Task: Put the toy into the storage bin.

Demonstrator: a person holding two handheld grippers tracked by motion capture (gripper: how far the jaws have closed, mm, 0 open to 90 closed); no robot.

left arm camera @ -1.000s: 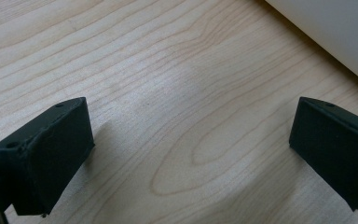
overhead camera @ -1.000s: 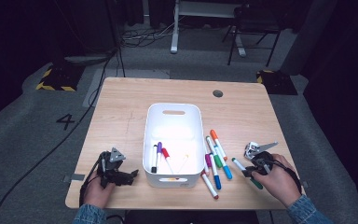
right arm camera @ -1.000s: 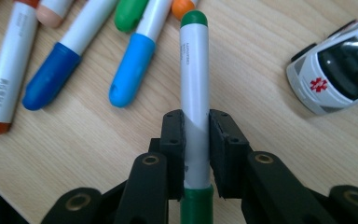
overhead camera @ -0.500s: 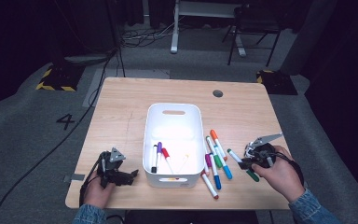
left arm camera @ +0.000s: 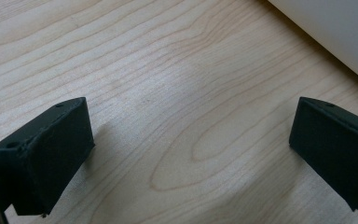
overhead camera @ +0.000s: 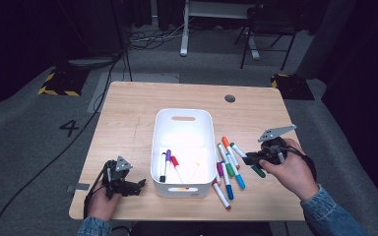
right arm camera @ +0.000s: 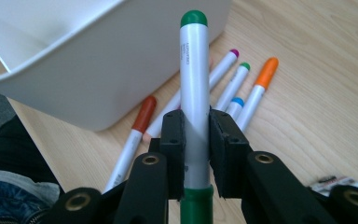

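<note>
Green marker (right arm camera: 194,93) clamped in right tongs (right arm camera: 196,135), lifted higher

It looks like a dim lab or recording studio. Grey carpet (overhead camera: 39,147) bears a taped number (overhead camera: 71,128), hazard-striped tape (overhead camera: 56,91) and loose cables (overhead camera: 147,39) behind the wooden surface (overhead camera: 128,113).
</note>
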